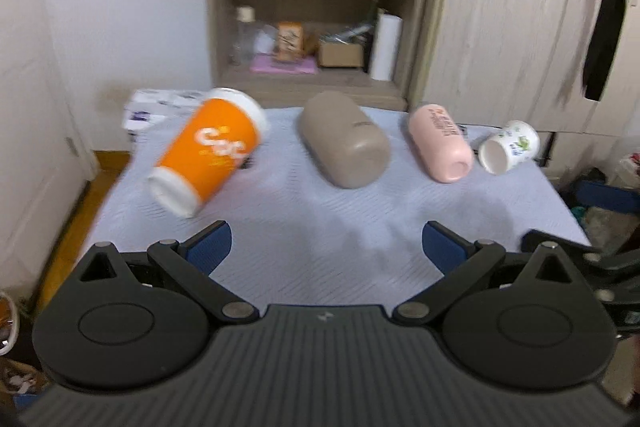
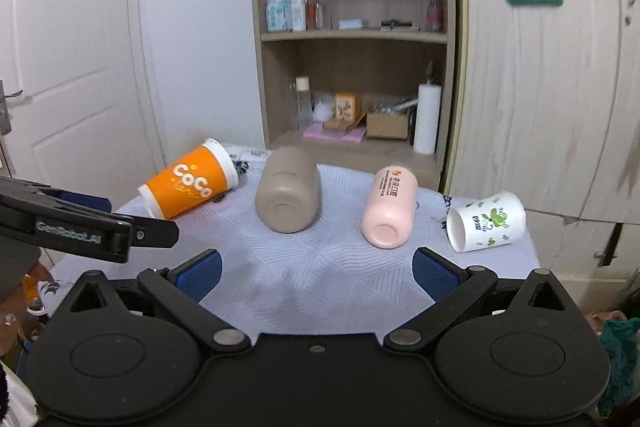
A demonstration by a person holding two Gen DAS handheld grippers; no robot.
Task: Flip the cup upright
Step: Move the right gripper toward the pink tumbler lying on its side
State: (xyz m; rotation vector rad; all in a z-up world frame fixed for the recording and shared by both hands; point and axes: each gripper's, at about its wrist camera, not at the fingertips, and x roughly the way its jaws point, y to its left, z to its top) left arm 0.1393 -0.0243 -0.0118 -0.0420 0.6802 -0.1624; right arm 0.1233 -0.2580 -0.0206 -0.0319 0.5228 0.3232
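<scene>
Step in hand: approach, by my reading; nothing is grasped, and all four cups lie on their sides on the table [image 2: 320, 291].
Left gripper: the left gripper [image 1: 326, 247] has its blue pads spread wide with only cloth between them; it hangs above the near part of the table, nearest the orange cup [image 1: 208, 151].
Right gripper: the right gripper [image 2: 316, 273] is likewise spread and holds nothing, facing the gap between the taupe cup [image 2: 288, 189] and the pink cup [image 2: 390, 207].
Cups: in the right wrist view, the orange one lies far left, its wide rim toward the back edge; the taupe and pink ones lie with their bases toward the camera; the white printed cup [image 2: 486, 227] lies far right, its open mouth toward the left and front.
Next move: probably to close on one body across its width, then lift and rotate it until the mouth faces up (which cup goes first, I cannot tell).
Edges: the white cup rests close to the right edge, and the orange one near the back left corner; a nudge outward could roll either off.
Open room: the near half of the table is bare, good for setting a cup down; the grippers sit near each other, so their paths could cross.
</scene>
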